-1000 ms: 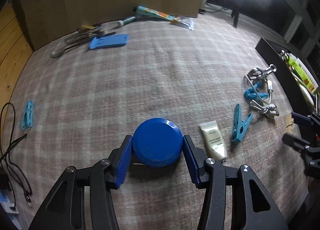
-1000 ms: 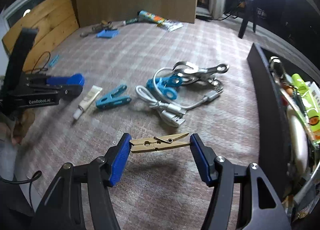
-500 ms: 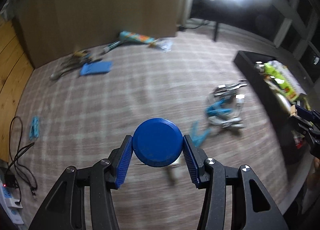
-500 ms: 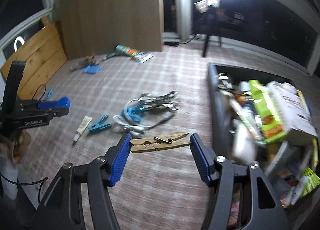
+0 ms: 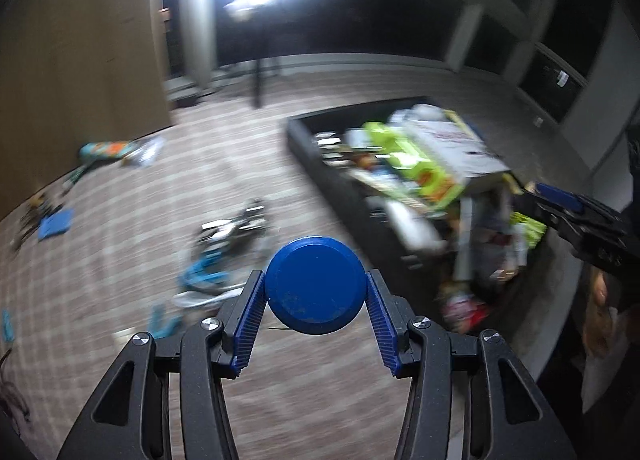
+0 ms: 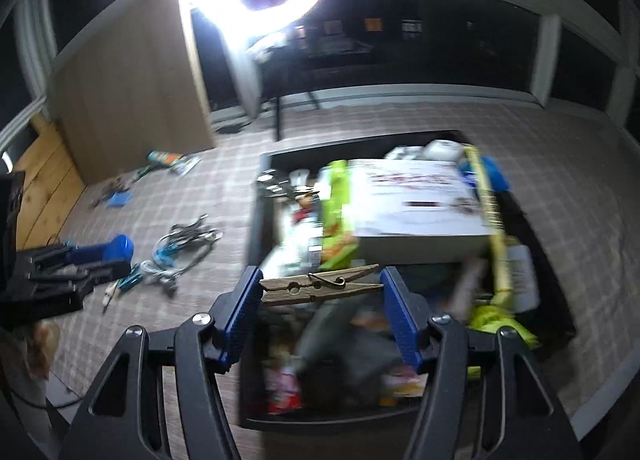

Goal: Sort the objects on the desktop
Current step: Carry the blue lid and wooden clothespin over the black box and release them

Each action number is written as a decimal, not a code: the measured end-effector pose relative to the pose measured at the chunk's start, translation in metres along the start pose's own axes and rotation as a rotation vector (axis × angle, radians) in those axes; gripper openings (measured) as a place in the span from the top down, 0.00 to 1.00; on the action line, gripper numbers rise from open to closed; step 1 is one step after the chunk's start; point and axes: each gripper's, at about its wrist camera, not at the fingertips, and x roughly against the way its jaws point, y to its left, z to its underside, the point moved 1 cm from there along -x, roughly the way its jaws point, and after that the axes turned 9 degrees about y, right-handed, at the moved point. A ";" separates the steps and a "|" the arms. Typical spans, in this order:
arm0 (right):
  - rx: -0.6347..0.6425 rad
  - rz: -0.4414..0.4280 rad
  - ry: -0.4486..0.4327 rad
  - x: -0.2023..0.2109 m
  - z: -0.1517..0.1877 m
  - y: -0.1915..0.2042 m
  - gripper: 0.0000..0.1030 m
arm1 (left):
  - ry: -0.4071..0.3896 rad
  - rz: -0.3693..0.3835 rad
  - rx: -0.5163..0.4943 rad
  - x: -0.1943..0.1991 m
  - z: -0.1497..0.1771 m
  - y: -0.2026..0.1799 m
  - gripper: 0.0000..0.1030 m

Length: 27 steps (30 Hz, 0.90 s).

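We grip a blue lid [image 5: 316, 285] in the left gripper [image 5: 316, 314] and a wooden peg [image 6: 320, 285] in the right gripper [image 6: 320, 308] (blurred), above the black bin [image 6: 253, 228].

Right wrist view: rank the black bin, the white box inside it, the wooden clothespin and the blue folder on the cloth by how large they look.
1. black bin
2. white box
3. wooden clothespin, though it sits nearest the camera in the right tongs, so it looks oversized
4. blue folder, far off and blurred
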 end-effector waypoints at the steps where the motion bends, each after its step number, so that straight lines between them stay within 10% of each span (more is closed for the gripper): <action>1: -0.008 0.004 0.002 0.002 -0.001 -0.009 0.42 | 0.003 0.015 -0.019 -0.004 -0.005 -0.016 0.54; 22: -0.035 0.046 0.010 0.011 -0.027 -0.130 0.42 | 0.032 0.077 -0.171 -0.048 -0.053 -0.170 0.54; 27: -0.010 0.048 0.056 0.003 -0.031 -0.131 0.28 | 0.049 0.066 -0.164 -0.053 -0.057 -0.178 0.31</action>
